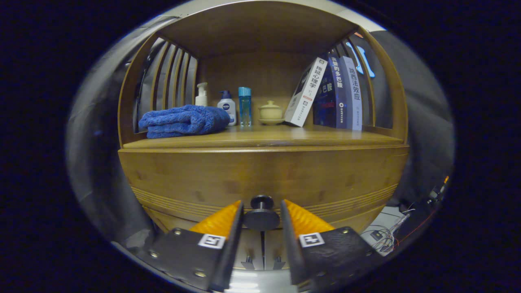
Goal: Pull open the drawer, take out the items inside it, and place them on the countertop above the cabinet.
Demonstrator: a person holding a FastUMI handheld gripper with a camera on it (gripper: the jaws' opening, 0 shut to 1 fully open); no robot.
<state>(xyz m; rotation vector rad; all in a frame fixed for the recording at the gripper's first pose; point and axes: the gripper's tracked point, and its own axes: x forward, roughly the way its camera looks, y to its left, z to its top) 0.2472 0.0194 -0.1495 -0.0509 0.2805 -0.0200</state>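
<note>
A wooden cabinet fills the scene, its drawer front (260,175) closed and facing me. A dark round knob (261,212) sticks out of the drawer's lower middle. My gripper (261,209) has its two fingers on either side of the knob, very close to it; a thin gap may remain, so a firm hold is unclear. The countertop (264,138) above the drawer is a wooden shelf under a curved hood. The drawer's inside is hidden.
On the countertop lie a folded blue towel (183,121), a white pump bottle (201,95), a lotion bottle (227,106), a blue tube (244,106), a small lidded pot (270,112) and leaning books (329,93). Cables (384,234) lie on the floor beside the cabinet.
</note>
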